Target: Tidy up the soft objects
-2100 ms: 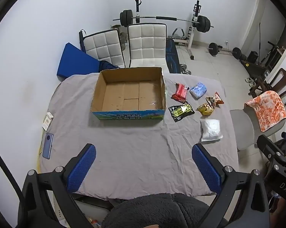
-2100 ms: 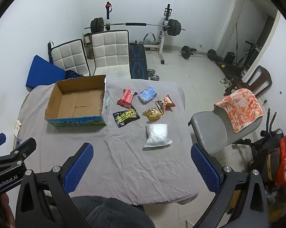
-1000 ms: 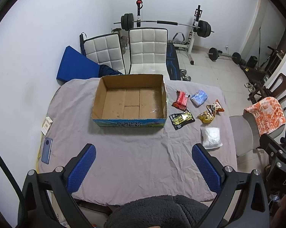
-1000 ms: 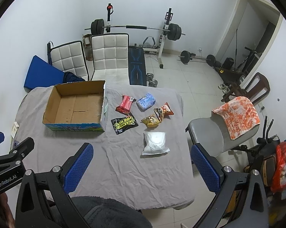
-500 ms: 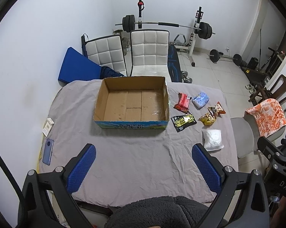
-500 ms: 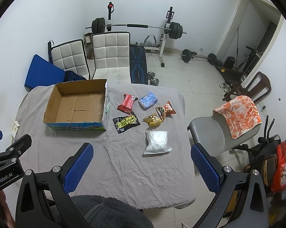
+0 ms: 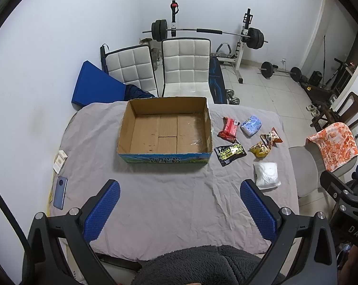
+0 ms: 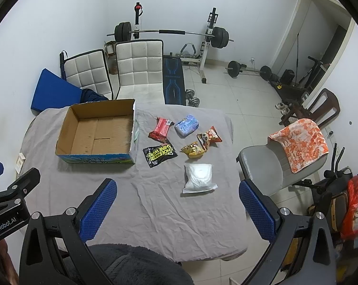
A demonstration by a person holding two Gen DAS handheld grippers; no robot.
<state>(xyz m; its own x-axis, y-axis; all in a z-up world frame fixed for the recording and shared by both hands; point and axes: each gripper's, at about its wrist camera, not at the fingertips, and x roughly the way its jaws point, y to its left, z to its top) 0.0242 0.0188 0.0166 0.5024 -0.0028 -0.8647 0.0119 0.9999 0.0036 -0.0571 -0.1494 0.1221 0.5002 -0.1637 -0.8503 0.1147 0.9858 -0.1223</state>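
An empty open cardboard box (image 7: 164, 128) (image 8: 95, 131) sits on a table with a grey cloth (image 7: 159, 197) (image 8: 155, 204). To its right lie several soft packets: a red one (image 7: 228, 129) (image 8: 161, 129), a blue one (image 7: 250, 125) (image 8: 187, 125), a black wipes pack (image 7: 229, 154) (image 8: 159, 154), a yellow one (image 7: 260, 149) (image 8: 193, 150), an orange-red one (image 7: 271, 138) (image 8: 209, 137) and a white one (image 7: 266, 174) (image 8: 199, 178). My left gripper (image 7: 179, 209) and right gripper (image 8: 176, 207) are open and empty, high above the table's near edge.
A phone (image 7: 60, 192) and a small white box (image 7: 60, 161) lie at the table's left edge. Two white chairs (image 7: 186, 66) stand behind the table. A grey chair with an orange towel (image 8: 297, 142) stands at the right. Weights (image 8: 169, 33) line the back wall.
Both grippers have drifted slightly; the box and packets sit a little lower and nearer in both views. Nothing on the table has moved.
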